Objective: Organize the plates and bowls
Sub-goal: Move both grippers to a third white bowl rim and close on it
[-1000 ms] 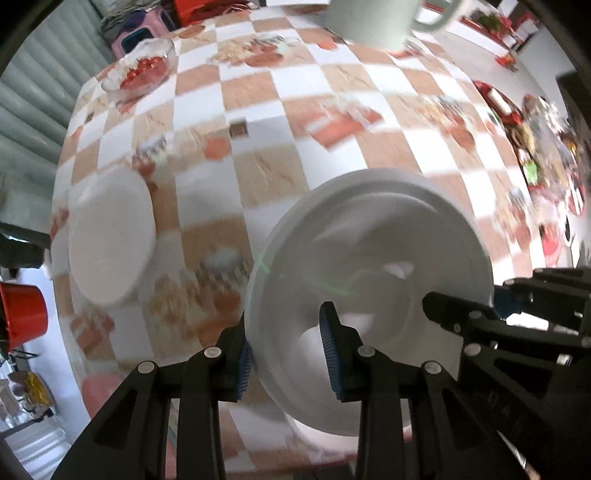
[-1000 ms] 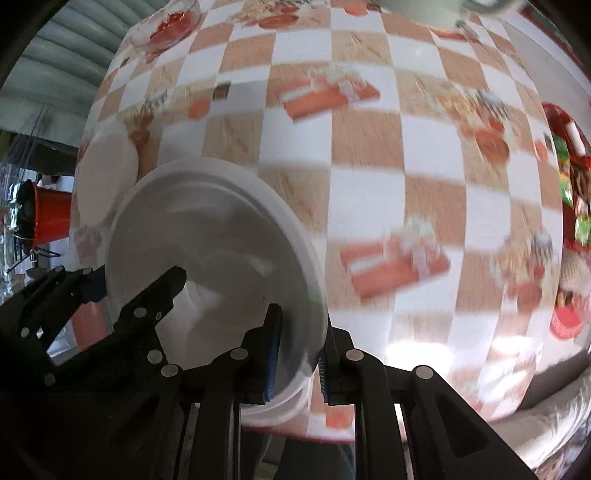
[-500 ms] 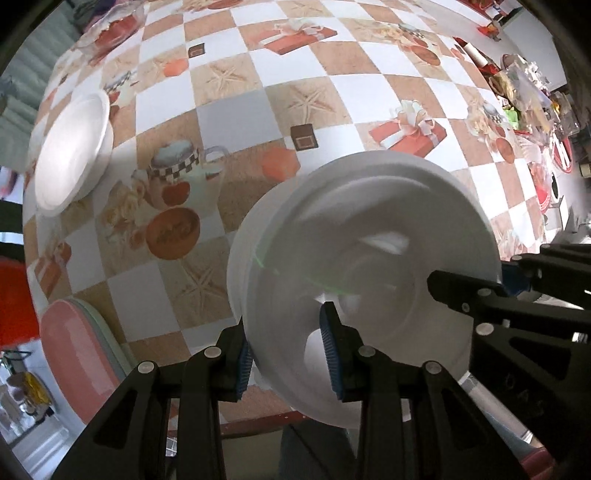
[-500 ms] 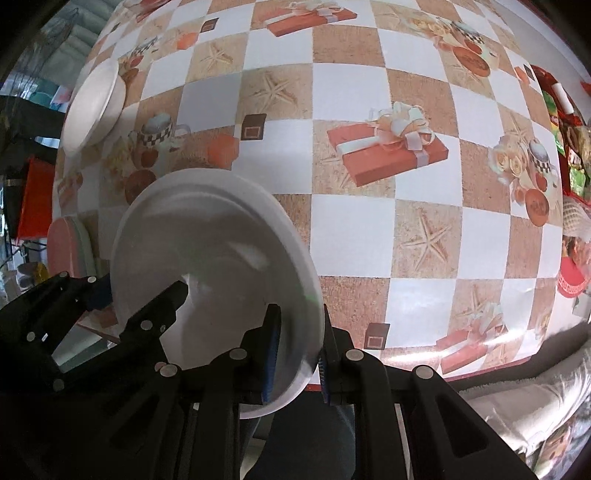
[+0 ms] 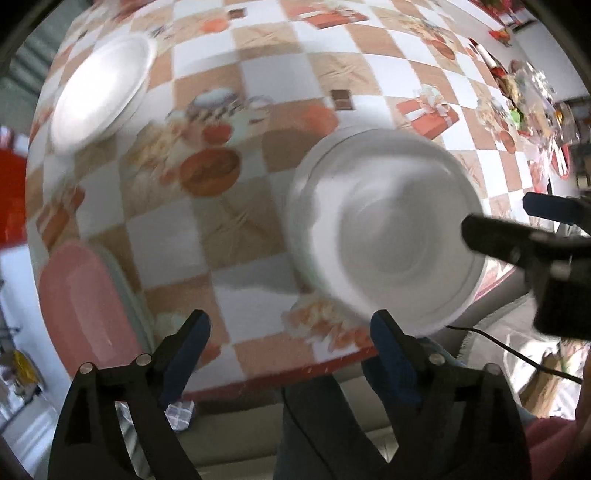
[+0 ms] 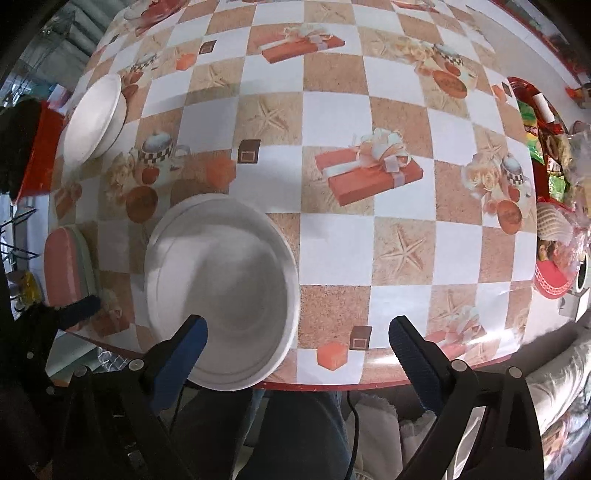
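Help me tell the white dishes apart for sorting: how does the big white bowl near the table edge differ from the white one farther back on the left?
The near white bowl looks larger and overhangs the table edge; the far white bowl looks smaller and sits fully on the cloth. The near one shows a doubled rim, possibly two nested; the far one shows a single rim. The near one lies between the open left gripper and open right gripper. Both are plain white, upright and ungripped.

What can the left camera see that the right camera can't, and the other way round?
Only the left wrist view shows the left gripper with both fingers spread open, and the right gripper's dark tip entering from the right.

Only the right wrist view shows the right gripper open, and the clear glass bowl of red food at the far edge.

Both show the big white plastic bowl near the table's edge, the smaller white bowl, the pink plate and the checkered tablecloth.
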Action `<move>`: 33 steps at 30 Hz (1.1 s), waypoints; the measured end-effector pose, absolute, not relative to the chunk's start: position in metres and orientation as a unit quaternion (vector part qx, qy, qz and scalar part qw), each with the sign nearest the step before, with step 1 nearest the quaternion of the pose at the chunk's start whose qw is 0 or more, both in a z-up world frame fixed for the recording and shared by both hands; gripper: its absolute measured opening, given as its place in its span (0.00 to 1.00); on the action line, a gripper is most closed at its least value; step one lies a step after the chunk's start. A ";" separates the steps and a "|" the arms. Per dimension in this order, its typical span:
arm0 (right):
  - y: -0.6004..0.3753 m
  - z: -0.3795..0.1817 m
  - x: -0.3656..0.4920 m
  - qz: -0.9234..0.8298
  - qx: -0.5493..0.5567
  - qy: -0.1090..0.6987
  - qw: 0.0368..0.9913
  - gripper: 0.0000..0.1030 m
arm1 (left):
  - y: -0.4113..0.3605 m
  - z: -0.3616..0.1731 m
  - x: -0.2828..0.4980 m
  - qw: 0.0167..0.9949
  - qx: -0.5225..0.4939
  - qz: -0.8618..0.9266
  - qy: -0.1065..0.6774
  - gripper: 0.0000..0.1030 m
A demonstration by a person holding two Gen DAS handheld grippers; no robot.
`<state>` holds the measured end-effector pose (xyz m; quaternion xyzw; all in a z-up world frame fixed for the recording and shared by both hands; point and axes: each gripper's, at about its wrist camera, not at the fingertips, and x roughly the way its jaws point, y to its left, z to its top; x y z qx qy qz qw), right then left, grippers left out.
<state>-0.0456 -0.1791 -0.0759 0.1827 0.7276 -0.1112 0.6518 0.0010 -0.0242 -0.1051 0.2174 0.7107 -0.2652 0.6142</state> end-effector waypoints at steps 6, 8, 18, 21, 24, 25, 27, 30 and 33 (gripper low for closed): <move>-0.169 -0.075 -0.032 -0.096 0.160 0.732 0.655 0.96 | 0.012 -0.099 0.012 0.623 0.164 -0.236 0.728 0.88; -0.166 -0.073 -0.027 -0.092 0.155 0.730 0.659 0.96 | 0.021 -0.095 0.014 0.633 0.152 -0.220 0.727 0.88; -0.140 -0.053 0.028 -0.043 0.129 0.725 0.675 0.96 | 0.073 -0.078 0.044 0.680 0.098 -0.147 0.711 0.88; -0.132 -0.053 0.050 -0.027 0.121 0.729 0.673 0.96 | 0.081 -0.077 0.057 0.685 0.095 -0.129 0.710 0.88; -0.124 -0.053 0.075 -0.018 0.117 0.730 0.674 0.96 | 0.079 -0.078 0.073 0.692 0.095 -0.113 0.707 0.88; -0.122 -0.053 0.084 -0.017 0.117 0.729 0.674 0.96 | 0.080 -0.077 0.081 0.694 0.093 -0.107 0.706 0.88; -0.119 -0.055 0.100 -0.017 0.119 0.727 0.676 0.96 | 0.081 -0.076 0.096 0.698 0.086 -0.100 0.703 0.88; -0.115 -0.060 0.123 -0.024 0.127 0.724 0.678 0.96 | 0.078 -0.072 0.121 0.711 0.086 -0.086 0.693 0.88; -0.114 -0.070 0.146 -0.036 0.138 0.721 0.679 0.96 | 0.073 -0.073 0.148 0.720 0.085 -0.074 0.685 0.88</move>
